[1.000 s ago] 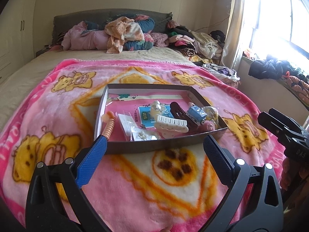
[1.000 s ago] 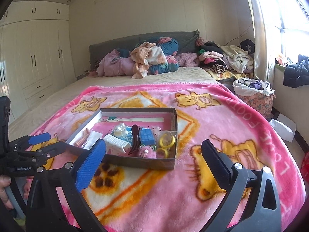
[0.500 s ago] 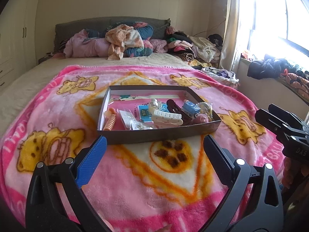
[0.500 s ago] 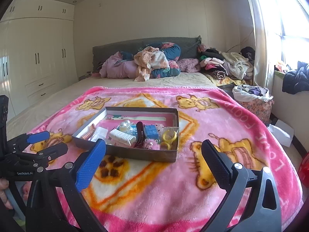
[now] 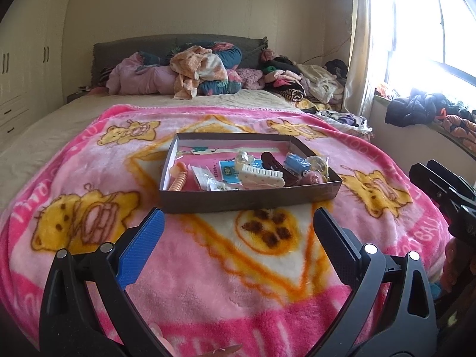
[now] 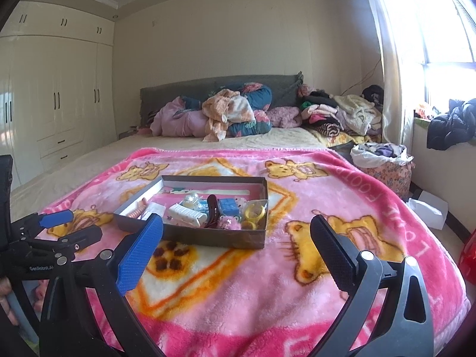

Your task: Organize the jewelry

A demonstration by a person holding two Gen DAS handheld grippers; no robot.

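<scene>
A shallow dark cardboard box (image 5: 247,200) (image 6: 214,236) lies on the pink bear-print blanket (image 5: 267,267) (image 6: 267,282). Inside it are a white claw clip (image 5: 261,175) (image 6: 187,213), a dark brown hair clip (image 5: 275,163), a blue toy piece (image 5: 297,162) (image 6: 228,206), an orange spiral band (image 5: 178,181), yellow rings in a clear bag (image 6: 255,210) and small packets. My left gripper (image 5: 238,223) is open, held short of the box's near wall. My right gripper (image 6: 236,232) is open too, nearer than the box's right corner. Neither holds anything.
Heaped clothes and bedding (image 5: 202,71) (image 6: 238,113) lie against the headboard. White wardrobes (image 6: 59,104) line the left wall. A filled floral basket (image 6: 383,163) stands beside the bed at the right, under the bright window (image 5: 431,29). A person's hand (image 6: 6,297) holds the left gripper.
Both grippers have drawn back and risen away from the box, which now looks smaller and farther off. The box's contents have not moved. Both grippers stayed open.
</scene>
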